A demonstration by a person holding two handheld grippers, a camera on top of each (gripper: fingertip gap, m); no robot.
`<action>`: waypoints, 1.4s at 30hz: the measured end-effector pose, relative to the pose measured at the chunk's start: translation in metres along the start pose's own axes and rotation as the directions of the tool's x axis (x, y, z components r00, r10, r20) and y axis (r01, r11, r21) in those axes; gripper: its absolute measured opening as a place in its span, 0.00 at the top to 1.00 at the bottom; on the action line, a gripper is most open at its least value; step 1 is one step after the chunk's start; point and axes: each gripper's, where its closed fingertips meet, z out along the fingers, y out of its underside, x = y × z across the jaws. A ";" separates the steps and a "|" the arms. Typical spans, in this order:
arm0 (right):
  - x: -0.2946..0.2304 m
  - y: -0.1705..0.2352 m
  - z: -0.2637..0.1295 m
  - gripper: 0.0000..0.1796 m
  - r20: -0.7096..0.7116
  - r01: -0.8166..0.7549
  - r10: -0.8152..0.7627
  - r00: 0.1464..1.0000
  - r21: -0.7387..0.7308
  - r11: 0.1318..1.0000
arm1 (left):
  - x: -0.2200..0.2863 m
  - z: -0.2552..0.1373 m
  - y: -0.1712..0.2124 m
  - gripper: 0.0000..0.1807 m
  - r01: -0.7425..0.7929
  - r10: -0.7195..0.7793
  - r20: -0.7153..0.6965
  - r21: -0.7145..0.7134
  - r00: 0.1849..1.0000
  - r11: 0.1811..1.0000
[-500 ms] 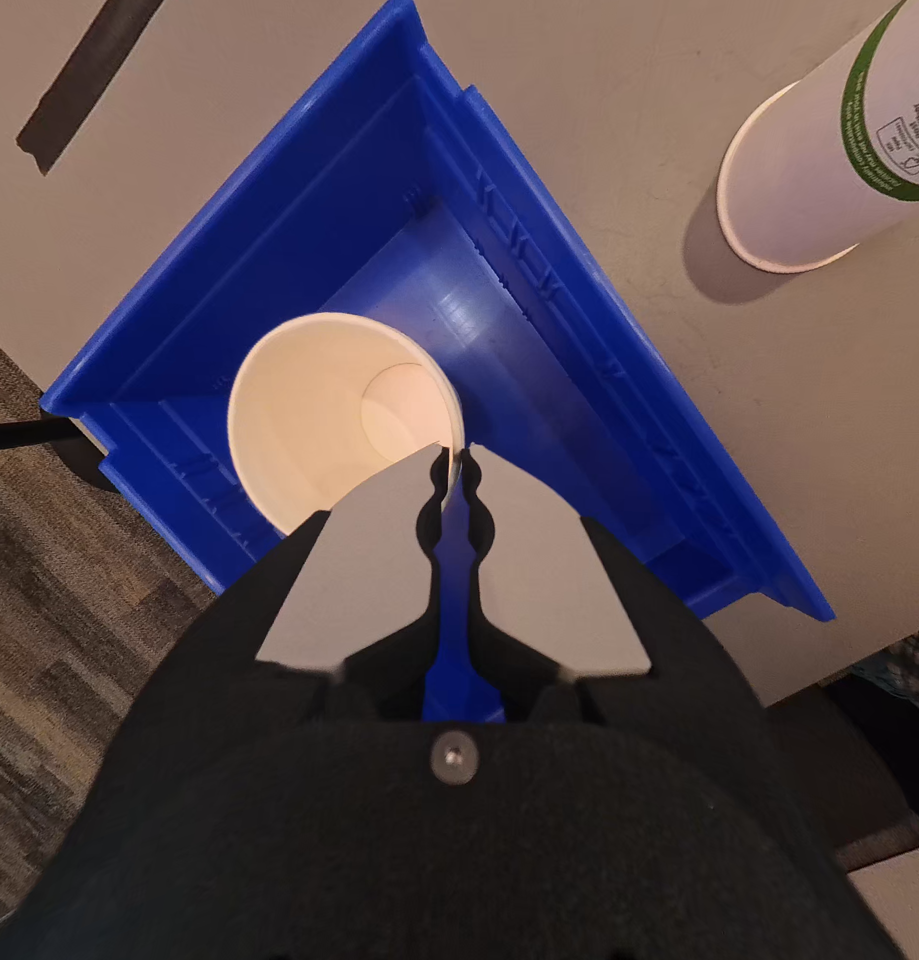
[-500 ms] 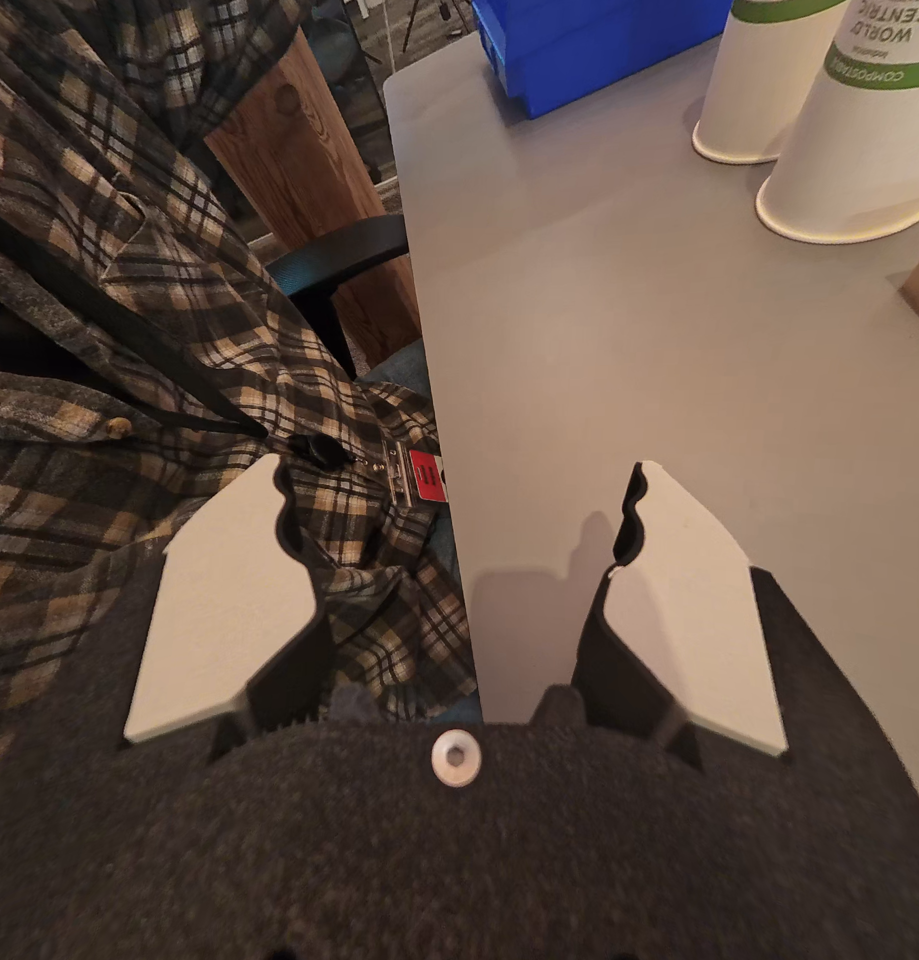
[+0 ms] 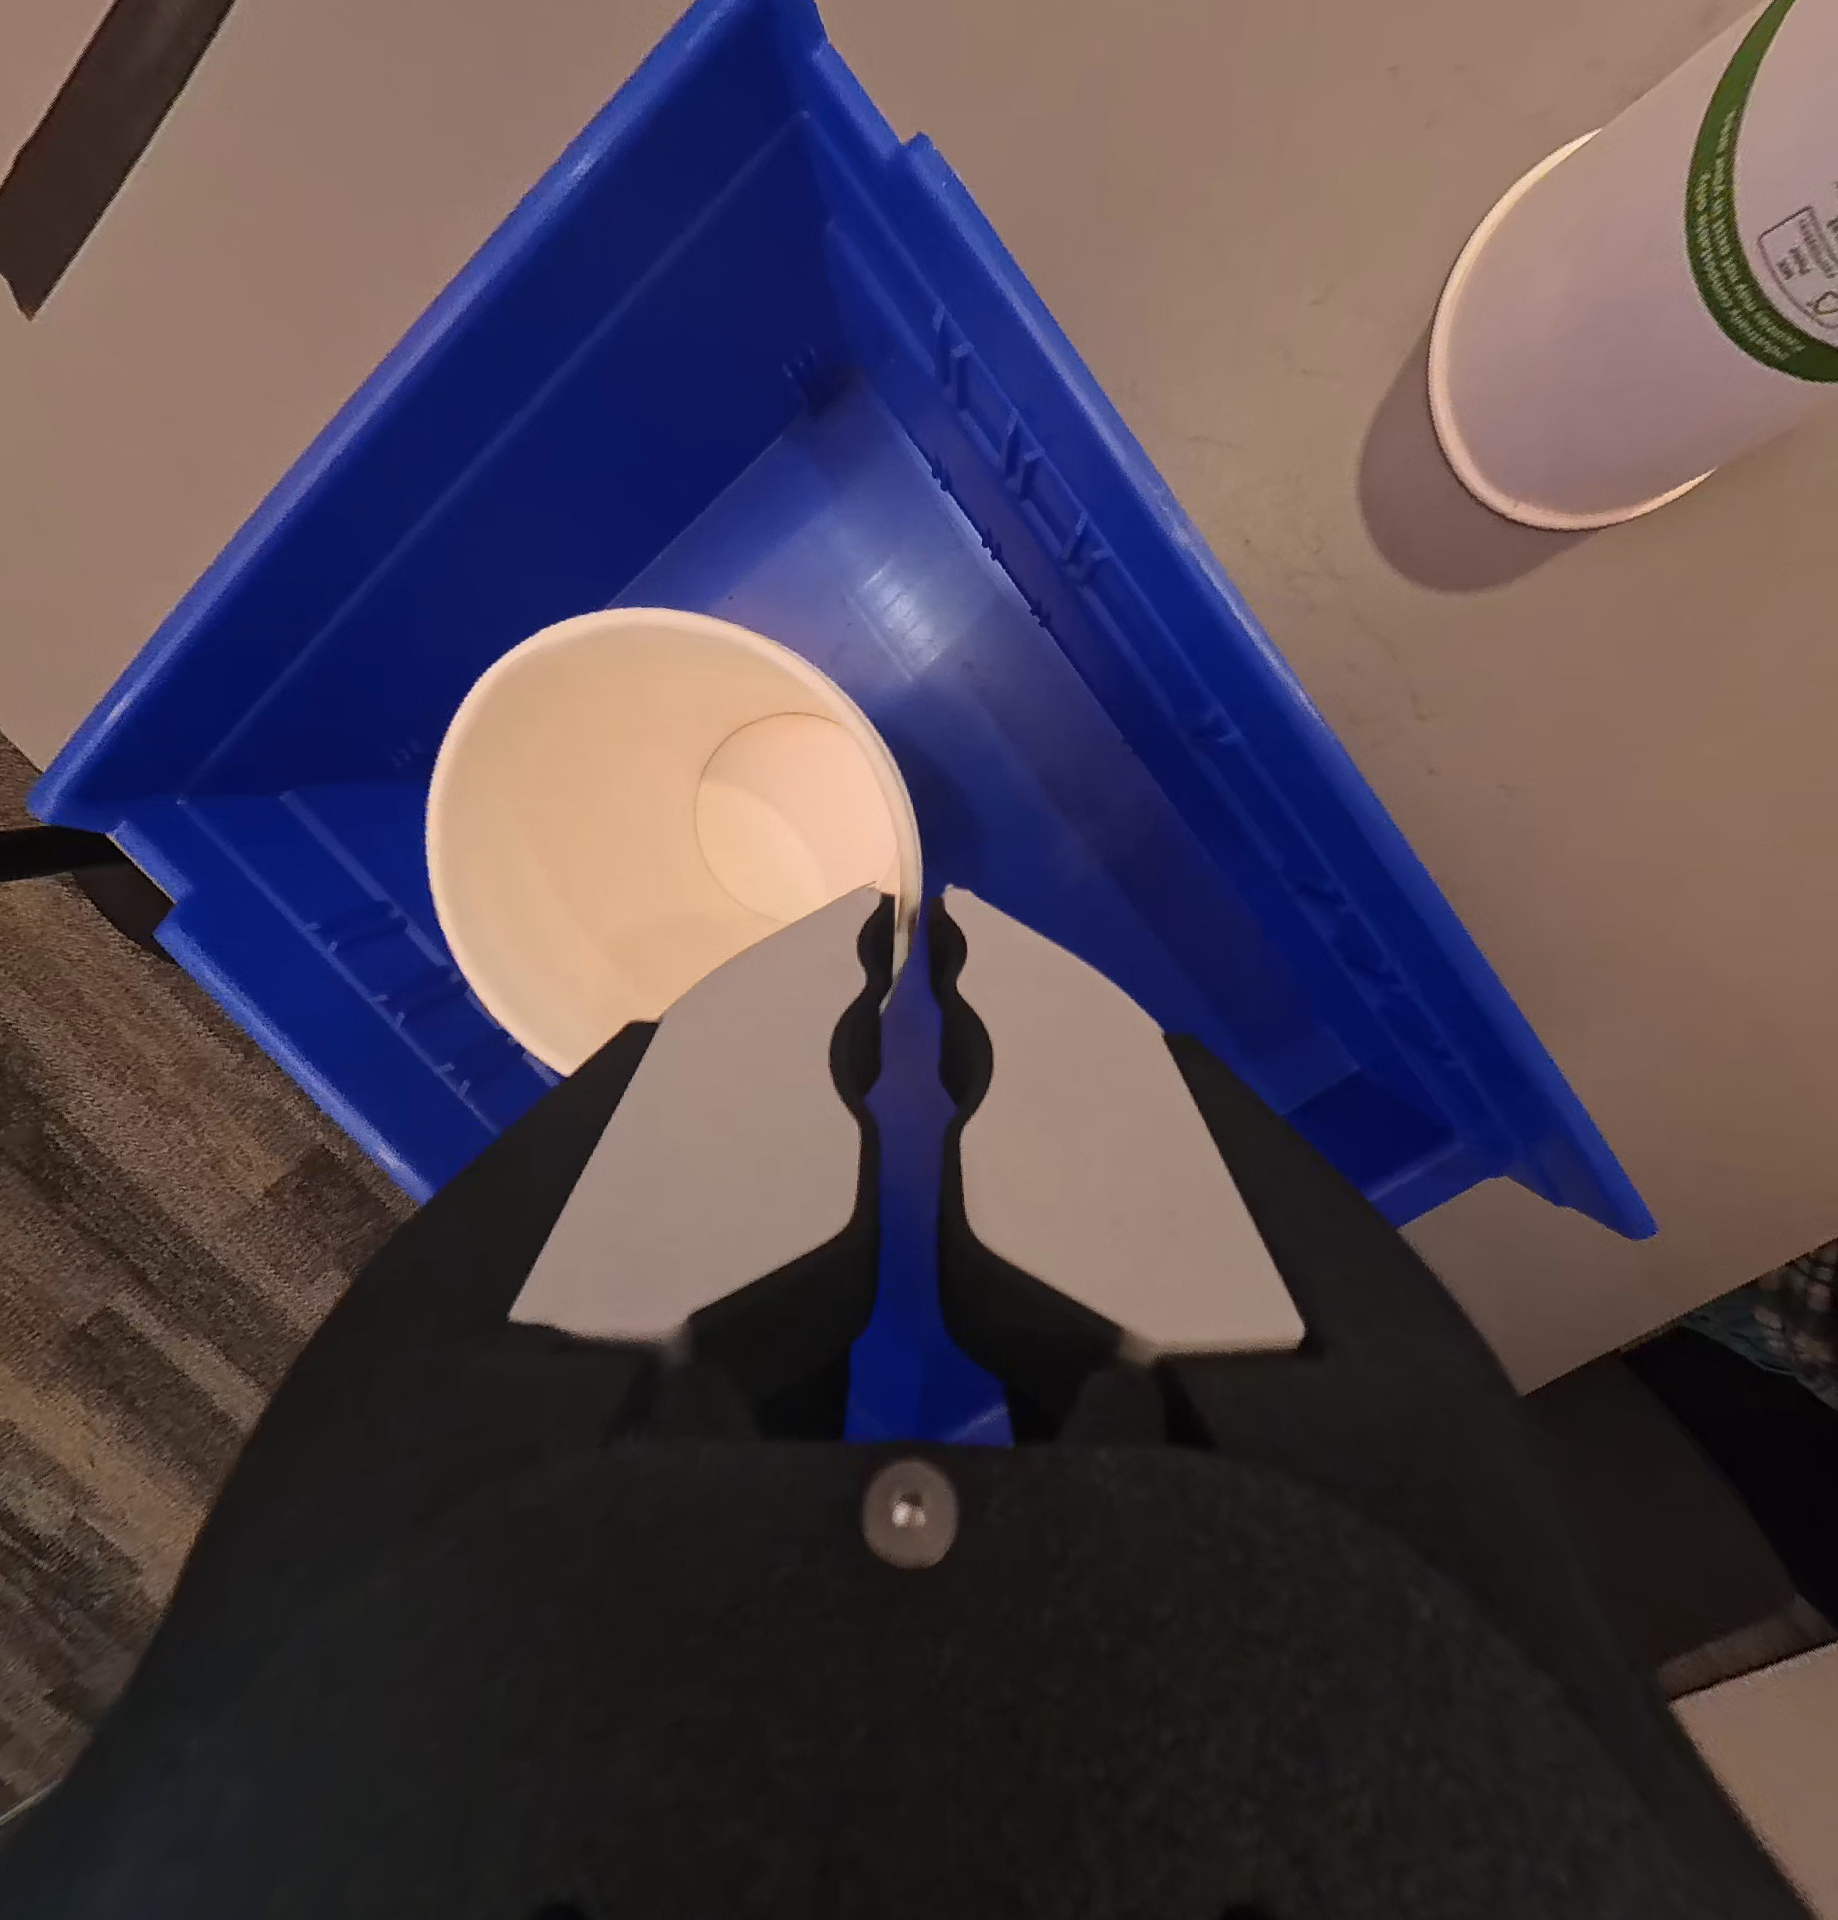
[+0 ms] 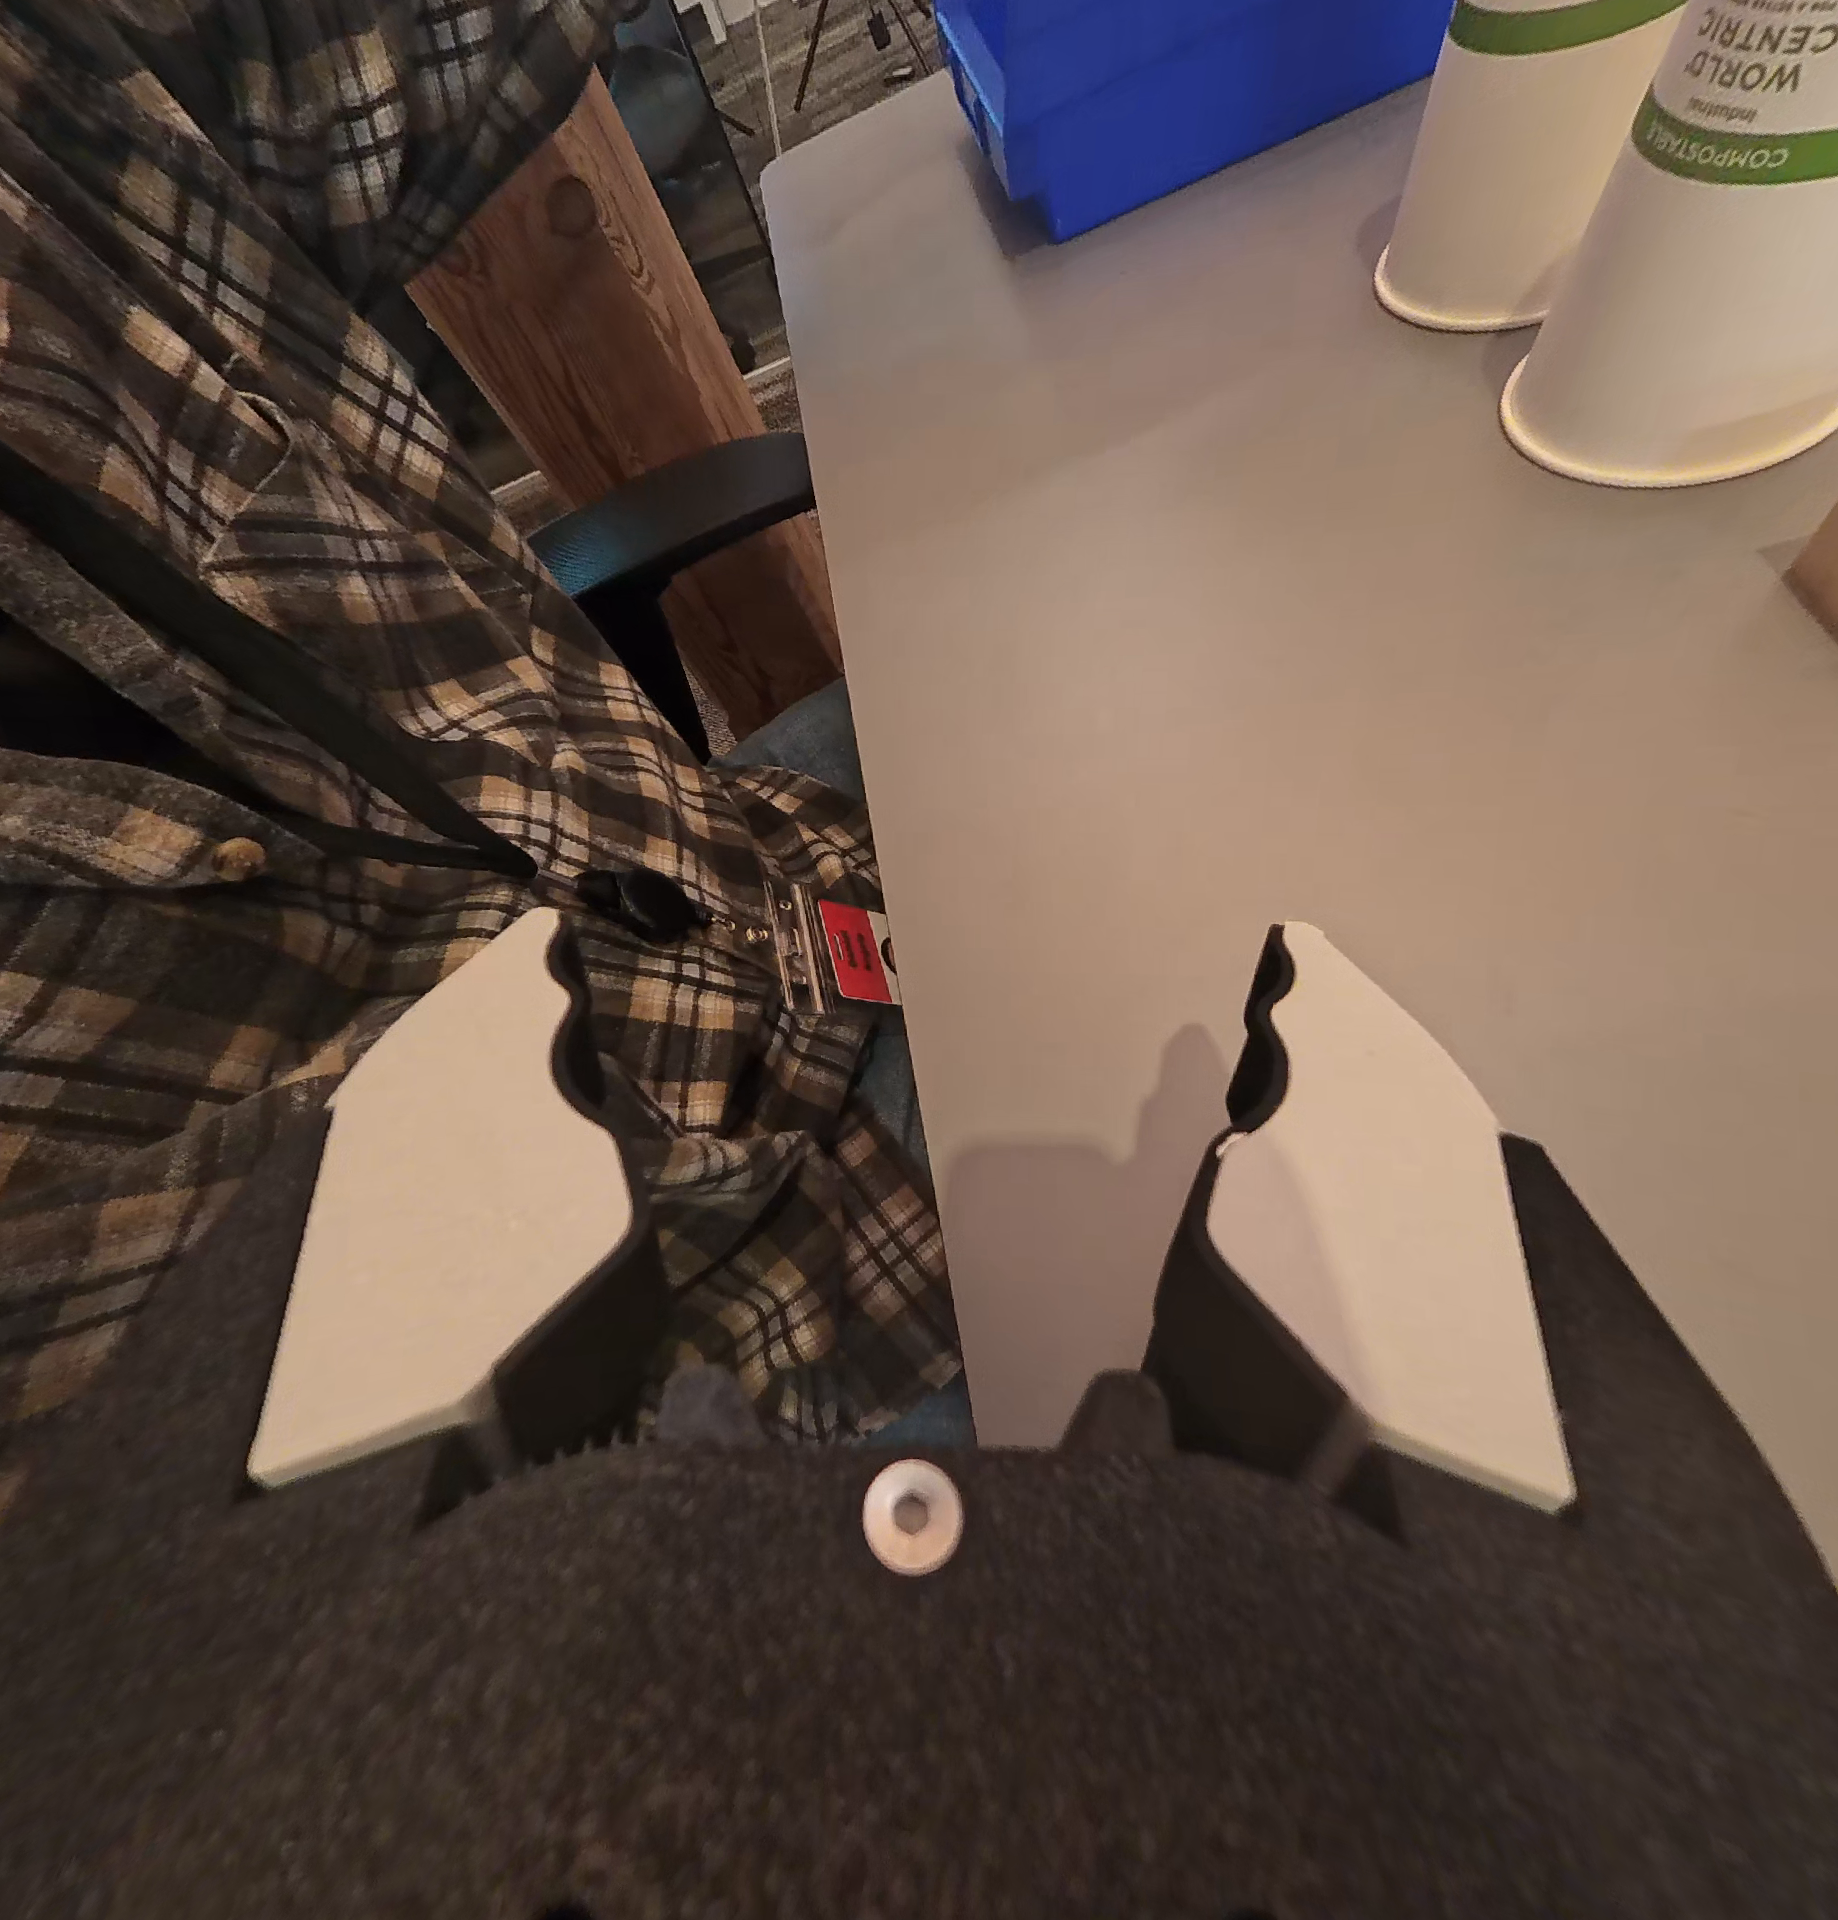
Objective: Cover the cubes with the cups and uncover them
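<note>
Pinching: the rim of an upright paper cup [image 3: 624, 821] is being held by the left gripper [image 3: 910, 909], jaws clenched on the cup's near wall.
Cup position: the cup is being kept mouth-up over the blue bin [image 3: 1050, 436], inside its walls; whether its base is touching the bin floor cannot be told.
Change: next to nothing is being altered from half a second ago; the grasp is being maintained and the cup is being held in the same spot.
Right gripper [image 4: 920, 940]: it is being held released, jaws wide apart and empty, over the near edge of the bench [image 4: 1258, 623].
Farther off: two inverted cups [image 4: 1704, 281] are being left standing rim-down on the bench.
Cubes: none are being shown.
Meaning: the cup is probably being deposited in the bin, one uncovering done.
</note>
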 end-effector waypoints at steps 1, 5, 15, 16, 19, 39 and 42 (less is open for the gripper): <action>0.000 0.000 0.000 0.34 -0.001 -0.001 0.001 1.000 0.000 1.000 | 0.000 0.000 0.001 0.97 0.001 -0.001 0.003 -0.007 1.000 1.000; 0.000 0.000 0.000 0.34 0.001 -0.001 0.001 1.000 -0.001 1.000 | -0.002 0.000 0.001 0.98 0.003 -0.003 0.006 -0.005 1.000 1.000; 0.000 0.000 0.001 0.34 0.004 -0.003 0.003 1.000 -0.002 1.000 | 0.000 -0.014 -0.005 0.99 -0.006 0.006 0.012 0.012 1.000 1.000; 0.000 0.000 0.002 0.34 0.006 -0.002 0.002 1.000 -0.002 1.000 | -0.001 -0.017 -0.006 0.99 -0.007 0.007 0.015 0.016 1.000 1.000; 0.000 0.001 0.003 0.35 0.009 -0.003 0.003 1.000 -0.003 1.000 | -0.001 -0.022 -0.006 0.99 -0.017 0.017 0.031 0.014 0.999 1.000; -0.002 0.007 0.010 0.35 0.035 -0.015 0.015 0.999 -0.010 1.000 | -0.009 -0.066 -0.015 0.99 -0.072 0.074 0.186 -0.019 0.980 0.997; -0.002 0.007 0.009 0.35 0.033 -0.016 0.016 0.999 -0.008 1.000 | -0.010 -0.064 -0.015 0.99 -0.065 0.066 0.184 -0.011 0.981 0.998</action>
